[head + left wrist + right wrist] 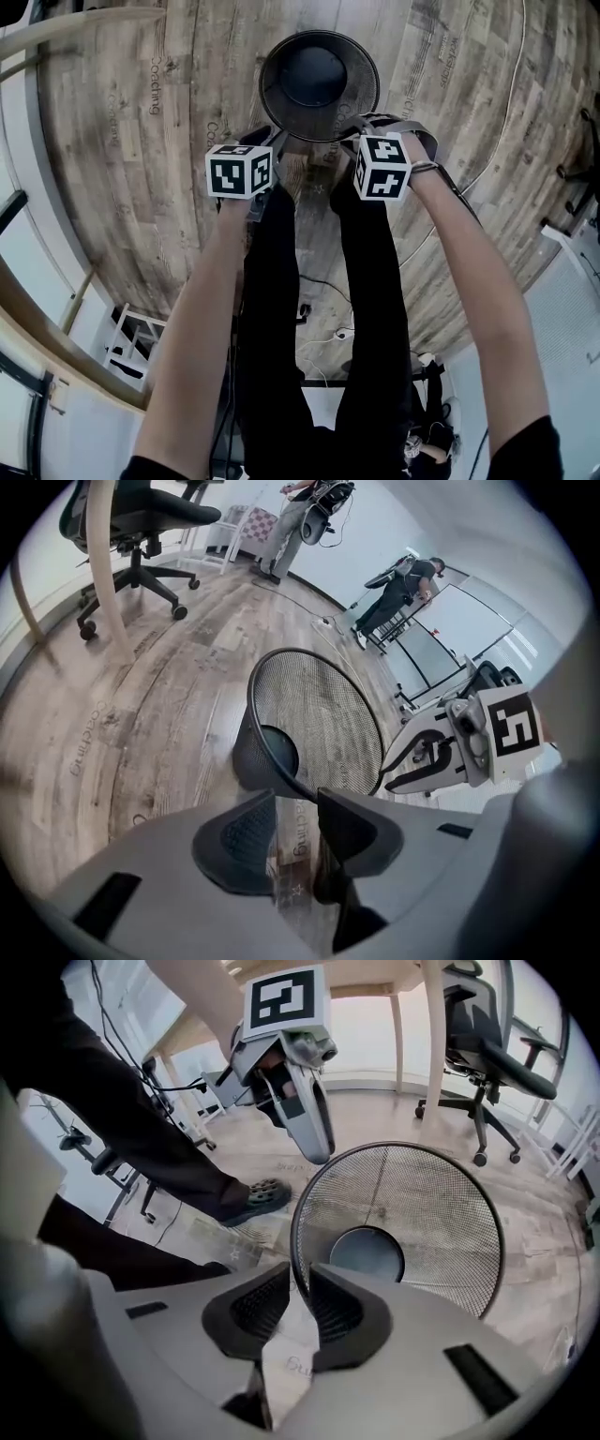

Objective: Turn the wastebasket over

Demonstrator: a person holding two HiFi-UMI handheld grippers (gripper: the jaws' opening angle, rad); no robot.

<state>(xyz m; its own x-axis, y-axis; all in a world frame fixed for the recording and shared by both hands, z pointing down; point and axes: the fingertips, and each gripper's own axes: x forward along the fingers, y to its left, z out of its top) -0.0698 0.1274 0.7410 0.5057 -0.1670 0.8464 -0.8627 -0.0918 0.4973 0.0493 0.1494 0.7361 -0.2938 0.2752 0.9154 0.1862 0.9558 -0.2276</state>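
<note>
My left forearm [202, 328] and my right forearm [478, 309] reach down from the bottom of the head view, on both sides of my legs in black trousers [281, 309]. Each hand carries a grey gripper with a cube of black-and-white markers on it. The black round wire-mesh wastebasket [361, 98] stands upright on the wood-plank floor [122, 187], just in front of my feet. Its opening is up and its solid dark bottom is visible inside.

Both grippers point down at the near part of its rim, near each other. The jaws of the left gripper [296, 803] are released and stand apart, with the rim at their tips. The jaws of the right gripper [300, 1274] stand close together around the rim. A strip of floor shows between them, and they do not pinch the rim.
</note>
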